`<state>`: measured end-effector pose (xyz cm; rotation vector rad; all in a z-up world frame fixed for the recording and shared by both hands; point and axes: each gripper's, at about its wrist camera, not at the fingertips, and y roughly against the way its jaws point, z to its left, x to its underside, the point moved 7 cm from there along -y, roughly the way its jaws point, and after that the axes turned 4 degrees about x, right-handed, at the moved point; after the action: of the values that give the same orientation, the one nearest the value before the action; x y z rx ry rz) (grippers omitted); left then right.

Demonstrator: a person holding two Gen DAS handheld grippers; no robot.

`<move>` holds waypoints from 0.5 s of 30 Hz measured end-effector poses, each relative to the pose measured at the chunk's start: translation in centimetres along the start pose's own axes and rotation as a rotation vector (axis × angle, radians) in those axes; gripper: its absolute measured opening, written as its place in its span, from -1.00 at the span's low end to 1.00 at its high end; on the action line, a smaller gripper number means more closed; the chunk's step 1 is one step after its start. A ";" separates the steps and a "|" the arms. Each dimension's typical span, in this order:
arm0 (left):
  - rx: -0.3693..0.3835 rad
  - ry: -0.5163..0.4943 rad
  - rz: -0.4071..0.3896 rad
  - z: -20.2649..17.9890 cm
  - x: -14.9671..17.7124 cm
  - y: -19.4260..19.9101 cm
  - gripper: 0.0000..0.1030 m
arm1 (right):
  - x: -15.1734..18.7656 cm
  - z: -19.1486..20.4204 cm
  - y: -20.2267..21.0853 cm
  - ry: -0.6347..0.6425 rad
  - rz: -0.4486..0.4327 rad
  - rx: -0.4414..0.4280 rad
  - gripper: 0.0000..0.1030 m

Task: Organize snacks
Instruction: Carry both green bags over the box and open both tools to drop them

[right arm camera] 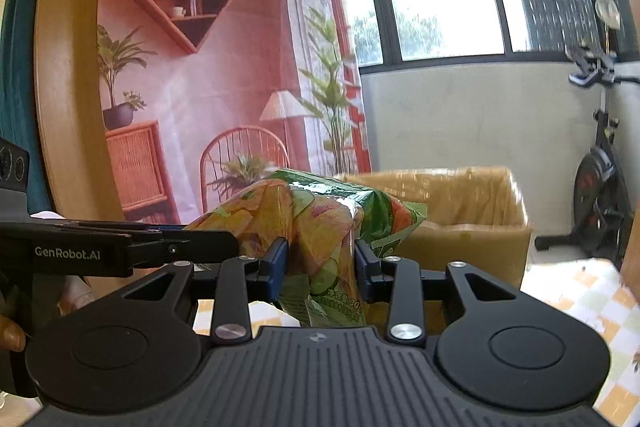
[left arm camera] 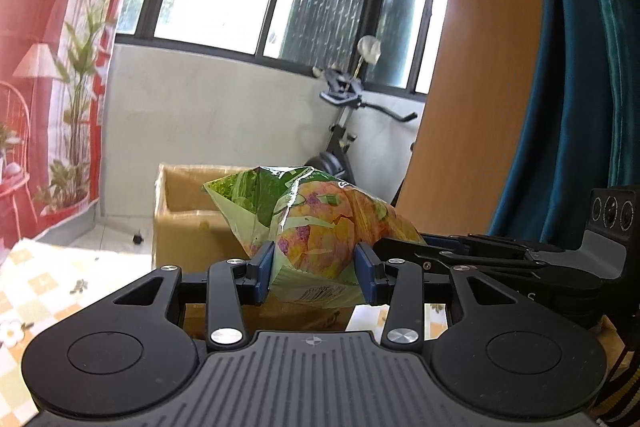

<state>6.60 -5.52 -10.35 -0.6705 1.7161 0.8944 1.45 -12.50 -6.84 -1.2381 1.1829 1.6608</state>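
A green and orange snack bag (left arm camera: 308,223) is held in the air between both grippers. My left gripper (left arm camera: 316,273) is shut on one end of it, blue pads pressing its sides. My right gripper (right arm camera: 320,269) is shut on the other end of the same snack bag (right arm camera: 316,223). The right gripper's body shows at the right of the left wrist view (left arm camera: 500,259), and the left gripper's body at the left of the right wrist view (right arm camera: 100,251). An open cardboard box (left arm camera: 188,215) stands just behind the bag, and also shows in the right wrist view (right arm camera: 460,211).
A checkered yellow cloth (left arm camera: 40,287) covers the surface below. An exercise bike (right arm camera: 600,187) stands by the white wall under the windows. A wooden panel (left arm camera: 480,87) and teal curtain (left arm camera: 580,87) stand on one side, a pink printed backdrop (right arm camera: 192,87) on the other.
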 end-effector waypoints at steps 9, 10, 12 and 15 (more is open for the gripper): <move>0.010 0.002 -0.003 0.8 -1.1 -2.2 -0.13 | -1.9 -1.7 -1.4 0.010 -0.026 0.005 -0.28; 0.010 0.005 0.001 0.9 -1.3 -2.7 -0.13 | -2.0 -1.9 -1.7 0.008 -0.024 0.007 -0.28; 0.011 0.007 0.006 1.4 -1.6 -3.4 -0.13 | -2.2 -2.4 -2.4 0.002 -0.021 0.009 -0.28; 0.012 0.012 0.020 2.2 -2.0 -5.0 -0.12 | -2.5 -3.4 -3.7 -0.004 -0.013 0.012 -0.28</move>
<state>12.27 -6.53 -10.07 -0.6531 1.7402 0.8950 6.45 -14.71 -5.69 -1.2326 1.1782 1.6439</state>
